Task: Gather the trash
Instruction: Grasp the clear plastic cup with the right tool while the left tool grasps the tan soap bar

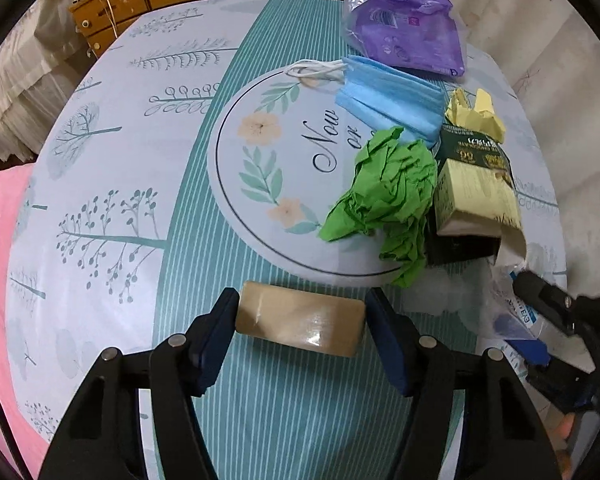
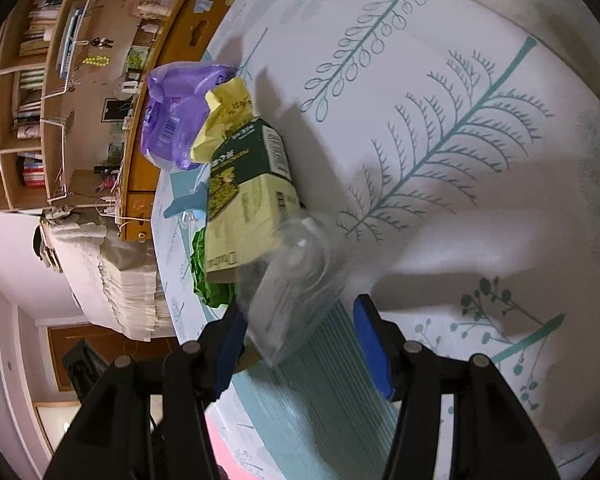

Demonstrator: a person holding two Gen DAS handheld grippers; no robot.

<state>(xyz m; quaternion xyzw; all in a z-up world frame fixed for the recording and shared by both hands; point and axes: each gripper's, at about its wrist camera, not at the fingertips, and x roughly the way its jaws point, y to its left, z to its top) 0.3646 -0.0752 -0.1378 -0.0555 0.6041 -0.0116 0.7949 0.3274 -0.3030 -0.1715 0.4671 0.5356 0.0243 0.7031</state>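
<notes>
While the brown tape roll (image 1: 300,322) lies on its side on the striped band of the desk (image 1: 180,200), it is bracketed by the left gripper (image 1: 302,334), whose blue fingers (image 1: 220,332) stand at either end of it, half open; the left one looks to be touching the roll's end, the right one is at or just off the other end, so a firm clamp cannot be told. The step in hand is judged to be the closing on this roll. It would be done well if the fingers were brought in evenly on both flat ends, kept low to the desk so the round body cannot squirt out, and the lift begun only once both pads are seen pressing.

The roll is seen as a short, smooth, tan cylinder with a glossy highlight, apart from the heap of other trash: a crumpled green paper (image 1: 388,196), a dark-green and yellow carton (image 1: 472,196), a blue face mask (image 1: 388,100) and a purple plastic pack (image 1: 404,28), all gathered toward the far right of the desk.

The right gripper (image 2: 300,340) is held partly open around a clear plastic wrapper (image 2: 296,292); the wrapper rests against the left finger (image 2: 230,352), while the right finger stands clear of it, so it is not taken as clamped. Its grip should be secured before anything is carried away
</notes>
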